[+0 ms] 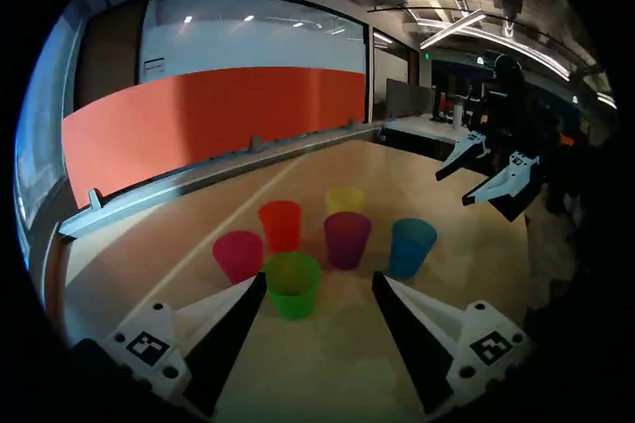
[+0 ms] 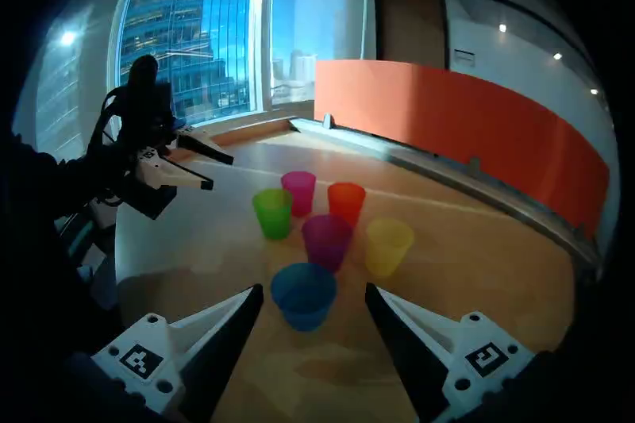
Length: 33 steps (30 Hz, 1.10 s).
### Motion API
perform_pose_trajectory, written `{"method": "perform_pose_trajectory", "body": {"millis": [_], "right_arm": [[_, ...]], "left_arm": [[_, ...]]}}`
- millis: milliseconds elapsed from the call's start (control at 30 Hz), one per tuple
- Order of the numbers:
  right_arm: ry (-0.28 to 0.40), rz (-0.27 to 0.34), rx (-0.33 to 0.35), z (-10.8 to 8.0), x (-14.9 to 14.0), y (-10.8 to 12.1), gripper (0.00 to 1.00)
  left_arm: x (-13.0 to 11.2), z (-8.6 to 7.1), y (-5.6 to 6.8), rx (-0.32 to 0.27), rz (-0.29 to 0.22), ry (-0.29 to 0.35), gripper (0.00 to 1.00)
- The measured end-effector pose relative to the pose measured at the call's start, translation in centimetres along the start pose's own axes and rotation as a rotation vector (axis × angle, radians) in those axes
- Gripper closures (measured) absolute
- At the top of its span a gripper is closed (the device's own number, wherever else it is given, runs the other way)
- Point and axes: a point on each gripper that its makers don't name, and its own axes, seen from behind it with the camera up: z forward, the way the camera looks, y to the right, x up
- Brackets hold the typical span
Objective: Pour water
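Observation:
Several coloured plastic cups stand upright in a cluster on a wooden table [image 1: 476,264]. In the left gripper view the green cup [image 1: 292,284] is nearest, just ahead of my open left gripper [image 1: 317,280], with the pink cup [image 1: 238,255], red cup [image 1: 280,224], purple cup [image 1: 347,239], yellow cup [image 1: 344,200] and blue cup [image 1: 412,246] beyond. My right gripper [image 1: 452,190] hovers open at the right. In the right gripper view the blue cup [image 2: 303,294] sits between the tips of the open right gripper [image 2: 313,290]; the left gripper [image 2: 221,173] hovers at the left. No water is visible.
An orange wall panel [image 1: 214,117] and a metal rail [image 1: 206,173] run along the table's far side. Large windows [image 2: 190,50] face city towers. A person's dark sleeve [image 2: 48,185] holds the left gripper. Bare tabletop [image 2: 476,264] surrounds the cups.

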Motion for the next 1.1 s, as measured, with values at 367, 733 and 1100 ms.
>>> {"method": "perform_pose_trajectory", "body": {"millis": [367, 733, 1100], "right_arm": [[-0.058, 0.001, 0.018, 2.1, -2.9, -0.1, 0.00], [-0.123, -0.022, 0.036, 4.3, -5.7, -0.5, 0.00], [-0.157, -0.019, 0.048, 6.0, -7.1, -0.8, 0.00]], "left_arm": [[-3.1, 2.0, -1.0, 0.017, -0.001, -0.065, 0.01], [-5.6, 3.8, -2.1, 0.023, -0.026, -0.131, 0.01], [-6.5, 5.8, -2.7, 0.018, -0.023, -0.176, 0.00]]}}
